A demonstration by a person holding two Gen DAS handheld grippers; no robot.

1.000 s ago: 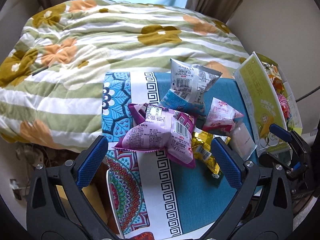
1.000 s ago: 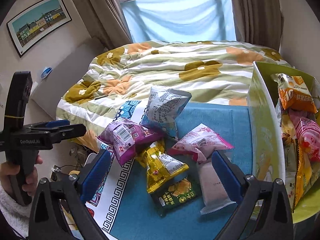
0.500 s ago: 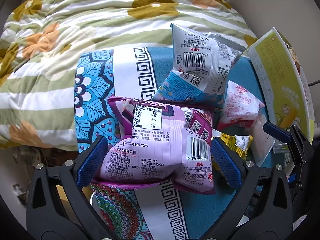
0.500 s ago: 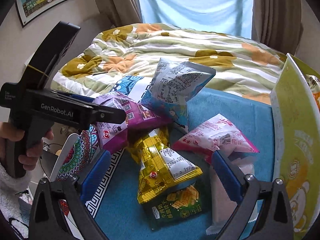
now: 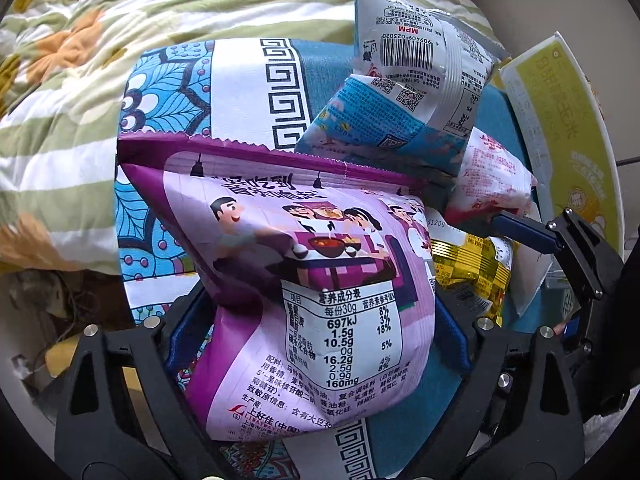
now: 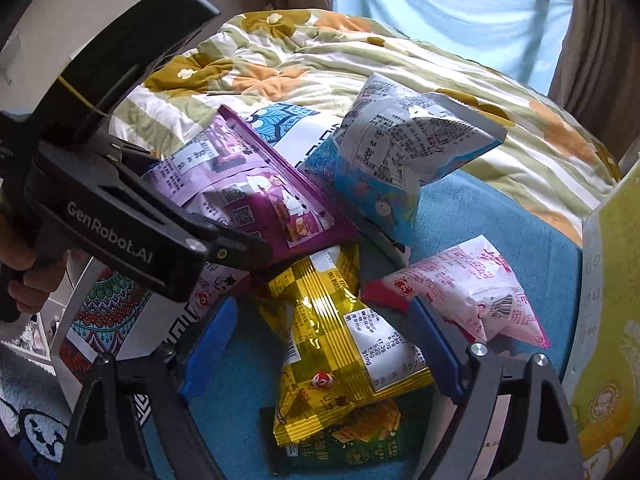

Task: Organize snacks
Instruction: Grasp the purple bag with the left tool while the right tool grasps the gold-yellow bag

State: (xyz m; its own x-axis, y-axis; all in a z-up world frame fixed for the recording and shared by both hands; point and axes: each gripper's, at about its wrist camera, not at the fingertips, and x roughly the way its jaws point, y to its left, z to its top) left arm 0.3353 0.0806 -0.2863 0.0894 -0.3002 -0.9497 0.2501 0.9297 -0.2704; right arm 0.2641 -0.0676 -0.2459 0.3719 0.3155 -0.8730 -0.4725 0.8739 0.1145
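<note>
Under the yellow packet (image 6: 340, 344) — right-wrist view only — green packet (image 6: 352, 446).

Glossy foil purple packet (image 5: 320, 280); matt quilt (image 5: 60, 100)

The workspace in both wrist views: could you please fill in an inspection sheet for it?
Surface: teal cloth with a patterned border, spread beside a floral quilt.
Job's things: purple snack bag; yellow foil bag lying on a dark green packet; blue-and-white bag; pink-and-white bag; yellow-green cardboard box at the right.
Clutter: nothing seen.
Grippers: left gripper shut on the purple snack bag; right gripper open, straddling the yellow foil bag.
Cables: thin dark cable behind the box.
Surroundings: window with a blue covering, brown curtains, framed picture.
</note>
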